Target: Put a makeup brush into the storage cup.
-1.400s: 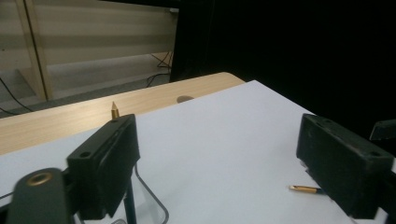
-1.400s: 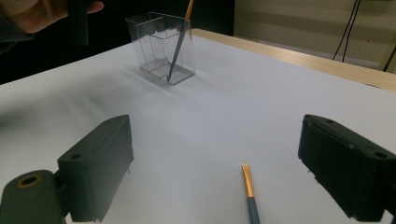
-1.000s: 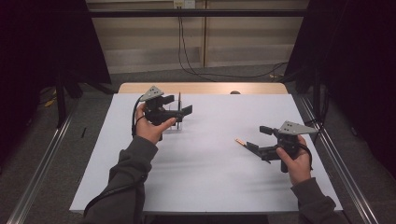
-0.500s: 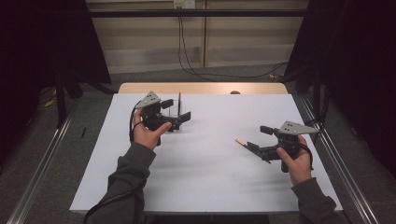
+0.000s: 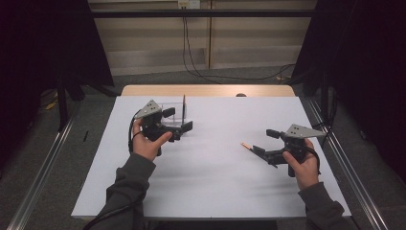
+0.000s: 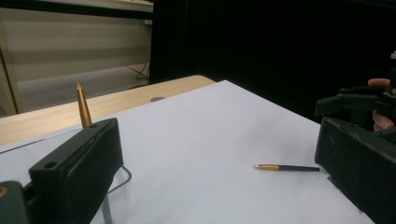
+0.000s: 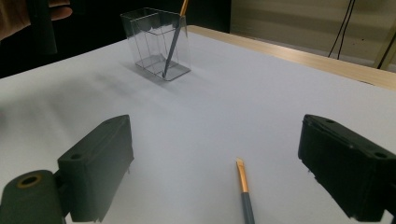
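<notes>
While both jaws gape wide | left gripper (image 5: 178, 120) beside clear plastic pen box (image 7: 156, 44) | right gripper (image 5: 265, 143) over gold-tipped dark pen (image 7: 244, 191) lying on white desk (image 5: 215, 182)

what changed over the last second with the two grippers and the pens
The left gripper drifted a little toward the person and to the left, away from the gold-tipped pen standing in the clear plastic holder; its jaws stand open on either side of the holder's near end. The right gripper stayed put, open, with the dark pen with a gold end lying on the white table sheet in front of its jaws.
</notes>
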Tool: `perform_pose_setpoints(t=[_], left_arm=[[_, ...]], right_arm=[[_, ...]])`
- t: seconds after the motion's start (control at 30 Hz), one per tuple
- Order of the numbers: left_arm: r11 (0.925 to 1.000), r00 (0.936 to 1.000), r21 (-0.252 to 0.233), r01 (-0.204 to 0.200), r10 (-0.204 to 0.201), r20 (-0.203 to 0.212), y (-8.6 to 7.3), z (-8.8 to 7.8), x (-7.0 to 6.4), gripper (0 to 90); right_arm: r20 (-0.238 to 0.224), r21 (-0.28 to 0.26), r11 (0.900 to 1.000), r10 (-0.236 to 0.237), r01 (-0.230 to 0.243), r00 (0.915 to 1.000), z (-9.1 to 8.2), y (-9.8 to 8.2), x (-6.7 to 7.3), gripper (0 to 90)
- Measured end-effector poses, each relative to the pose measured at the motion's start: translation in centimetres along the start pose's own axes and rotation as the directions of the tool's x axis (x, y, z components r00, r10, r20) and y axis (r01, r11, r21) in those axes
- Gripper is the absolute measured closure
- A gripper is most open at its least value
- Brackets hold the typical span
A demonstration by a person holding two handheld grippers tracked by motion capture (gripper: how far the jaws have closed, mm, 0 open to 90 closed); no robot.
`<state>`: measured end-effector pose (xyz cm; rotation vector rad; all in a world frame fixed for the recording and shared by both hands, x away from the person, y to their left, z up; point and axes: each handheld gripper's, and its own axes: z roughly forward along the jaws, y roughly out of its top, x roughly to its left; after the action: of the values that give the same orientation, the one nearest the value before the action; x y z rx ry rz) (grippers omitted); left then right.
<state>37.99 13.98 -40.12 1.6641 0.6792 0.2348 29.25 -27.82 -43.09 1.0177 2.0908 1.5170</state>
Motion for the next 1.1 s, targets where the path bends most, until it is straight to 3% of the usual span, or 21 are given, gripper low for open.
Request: perform_pose_setpoints(t=[0.3,0.4,0.5,0.73,0.97,1.03,1.1], left_arm=[[0.9999,1.0,-0.011,0.003,-0.003,-0.005,-0.7,-0.8,-0.3,1.4],[0.9999,0.9999,0.001,-0.015,0.015,0.008,-0.8,-1.1,-0.4,1.5],[0.9999,0.9997,-0.015,-0.003,0.003,0.023,-0.9,-1.2,-0.5,1.7],[0.9999,0.9999,-0.01,-0.008,0.008,0.009,-1.2,-1.7,-0.7,1.9],[0.9994,0.9983,-0.022,-0.028,0.029,0.05,-1.6,-2.0,-0.8,0.3],[0.9996,0.999,-0.016,-0.026,0.026,0.037,-1.7,-2.1,-0.9,0.1],[0.9993,0.998,-0.028,-0.024,0.025,0.058,-1.8,-2.2,-0.8,0.0]], right_arm=[[-0.001,0.001,1.0,-0.005,0.005,1.0,0.3,0.0,-0.1,9.5],[0.0,0.002,1.0,-0.004,0.004,1.0,0.2,0.0,-0.2,9.5],[0.004,0.002,1.0,-0.003,0.003,1.0,0.1,0.0,-0.2,9.5],[0.016,0.002,1.0,0.009,-0.009,0.9998,-0.2,-0.3,-0.7,9.5],[0.034,0.001,1.0,0.015,-0.015,0.9993,-0.6,-0.4,-1.0,9.5],[0.034,0.004,1.0,0.013,-0.014,0.9993,-0.6,-0.3,-1.0,9.5],[0.04,0.006,1.0,0.008,-0.008,0.9992,-0.6,-0.4,-1.0,9.5]])
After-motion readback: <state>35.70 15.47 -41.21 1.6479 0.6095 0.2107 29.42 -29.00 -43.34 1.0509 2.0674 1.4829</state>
